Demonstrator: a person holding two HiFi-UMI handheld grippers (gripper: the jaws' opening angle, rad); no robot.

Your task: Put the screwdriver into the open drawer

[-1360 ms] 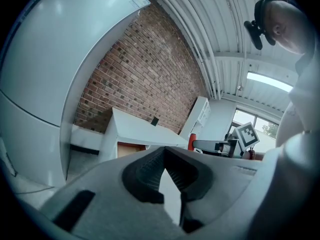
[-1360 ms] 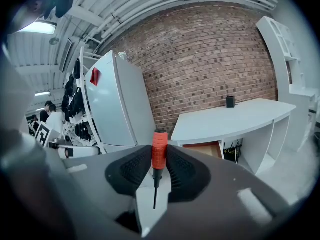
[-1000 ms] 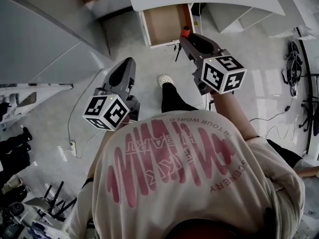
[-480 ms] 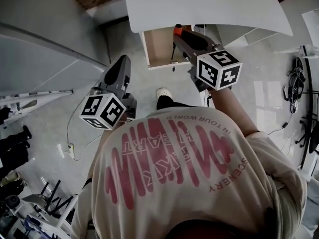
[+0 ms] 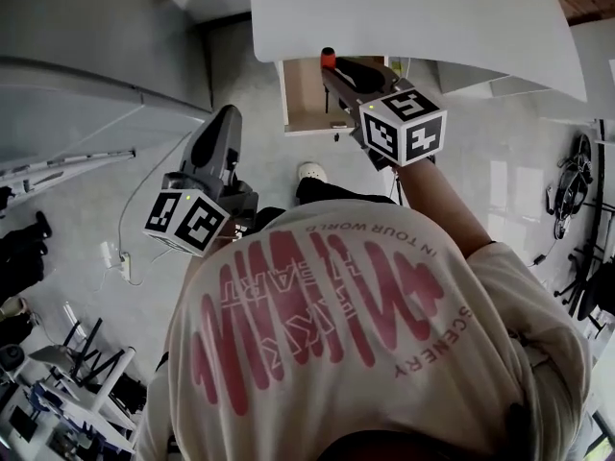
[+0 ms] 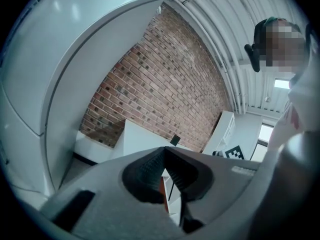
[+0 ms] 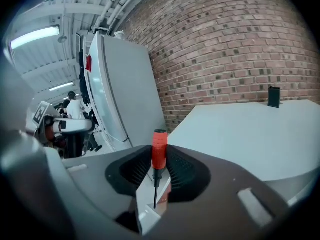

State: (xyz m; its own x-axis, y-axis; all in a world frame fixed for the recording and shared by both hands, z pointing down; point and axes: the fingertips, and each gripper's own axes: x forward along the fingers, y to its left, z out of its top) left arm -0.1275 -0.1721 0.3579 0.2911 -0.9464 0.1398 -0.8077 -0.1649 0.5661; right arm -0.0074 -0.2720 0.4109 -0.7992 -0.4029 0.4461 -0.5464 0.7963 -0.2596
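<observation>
The screwdriver [image 7: 158, 150] is pinched by the right gripper [image 7: 159, 160] over the far drawer [image 5: 306, 92]; the left gripper [image 6: 163, 152] is pressed together.

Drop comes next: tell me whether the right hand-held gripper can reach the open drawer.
Probably yes: the right hand-held gripper, shut on the screwdriver, appears above the open drawer, nothing visible between them; the white tabletop overhangs only its rear.
</observation>
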